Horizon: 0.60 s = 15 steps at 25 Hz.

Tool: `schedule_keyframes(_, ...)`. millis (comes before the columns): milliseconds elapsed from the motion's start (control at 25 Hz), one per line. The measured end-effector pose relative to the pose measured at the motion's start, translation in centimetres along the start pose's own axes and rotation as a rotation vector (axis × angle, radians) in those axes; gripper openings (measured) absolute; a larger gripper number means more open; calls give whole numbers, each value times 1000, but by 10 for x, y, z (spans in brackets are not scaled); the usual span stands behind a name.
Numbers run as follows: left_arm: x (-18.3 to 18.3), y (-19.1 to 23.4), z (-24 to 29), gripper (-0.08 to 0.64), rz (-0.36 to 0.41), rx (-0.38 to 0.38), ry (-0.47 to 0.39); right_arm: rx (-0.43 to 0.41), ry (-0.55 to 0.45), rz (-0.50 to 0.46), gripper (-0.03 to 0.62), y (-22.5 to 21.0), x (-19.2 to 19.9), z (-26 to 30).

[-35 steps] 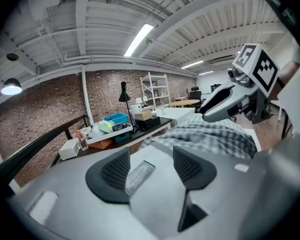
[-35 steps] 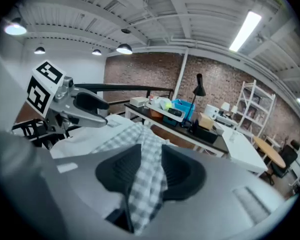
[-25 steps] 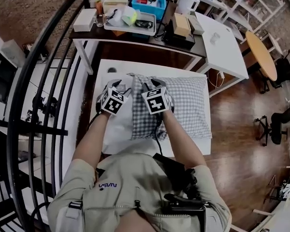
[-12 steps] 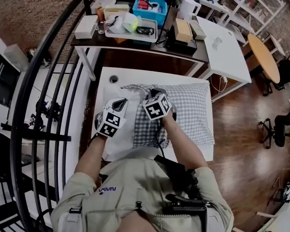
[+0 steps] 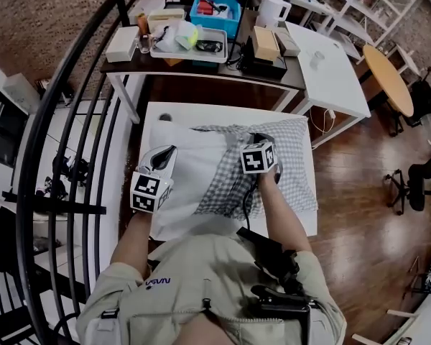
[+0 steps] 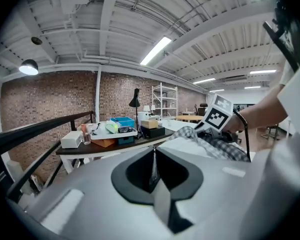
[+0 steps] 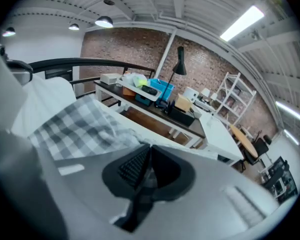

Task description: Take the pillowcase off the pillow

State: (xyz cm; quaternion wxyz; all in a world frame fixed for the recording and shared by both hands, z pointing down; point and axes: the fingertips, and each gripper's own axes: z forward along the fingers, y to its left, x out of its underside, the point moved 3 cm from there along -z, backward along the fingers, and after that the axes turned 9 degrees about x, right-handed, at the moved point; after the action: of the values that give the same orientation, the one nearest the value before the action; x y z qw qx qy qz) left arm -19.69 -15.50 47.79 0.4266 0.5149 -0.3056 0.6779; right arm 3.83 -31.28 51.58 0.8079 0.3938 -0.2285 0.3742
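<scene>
Pillowcase (image 5: pixel 276 171), grey-and-white checked, lies bunched over the 3 o'clock part of the pillow on the white surface in front of me.

Largest in sight is the black curved railing (image 5: pixel 61 142), sweeping past at my 9 o'clock. Next comes the white surface (image 5: pixel 201 113) itself, its long side running from 9 to 3 o'clock. A dark surface (image 5: pixel 201 63) stands beyond it at 12 o'clock, and a second white surface (image 5: pixel 334 67) stands beside that at 1 o'clock.

The pillow (image 5: pixel 194 167) fills most of the near surface. Its bare white end lies towards 9 o'clock. The checked cloth covers it from about the middle over to 3 o'clock and is rumpled along its open edge.

My left hand-held gripper (image 6: pixel 153 154) is at the pillow's 9 o'clock end with its jaws fully together. A thin sliver of white cloth is pinched between them, which I take for the pillow's edge. My right hand-held gripper (image 7: pixel 149 151) sits on the checked cloth towards 2 o'clock of the pillow. Its jaws have just been closing and press together on a fold of the pillowcase, with checked fabric showing in the slit. The two are well apart.

On the dark surface stand a white tray (image 5: pixel 190 47), a blue bin (image 5: pixel 217 7) just past it at 12 o'clock, and a white box (image 5: pixel 122 43) at the 9 o'clock end.
</scene>
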Motion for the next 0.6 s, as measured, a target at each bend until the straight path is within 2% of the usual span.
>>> schedule_keyframes(120, 17, 4, 2, 14, -36, -22, 19, 29, 0, 0, 15, 2, 12, 2)
schedule_keyframes(240, 38, 10, 10, 14, -63, -24, 87, 1, -24, -9, 15, 11, 14, 2)
schedule_keyframes(400, 36, 7, 23, 37, 55, 22, 155, -51, -95, 2, 28, 15, 13, -3)
schedule_keyframes(560, 25, -17, 9, 70, 111, 79, 155, -100, -173, 90, 108, 16, 6, -44)
schedule_keyframes(600, 24, -26, 2, 97, 124, 93, 150, -117, -192, 119, 120, 18, 7, -58)
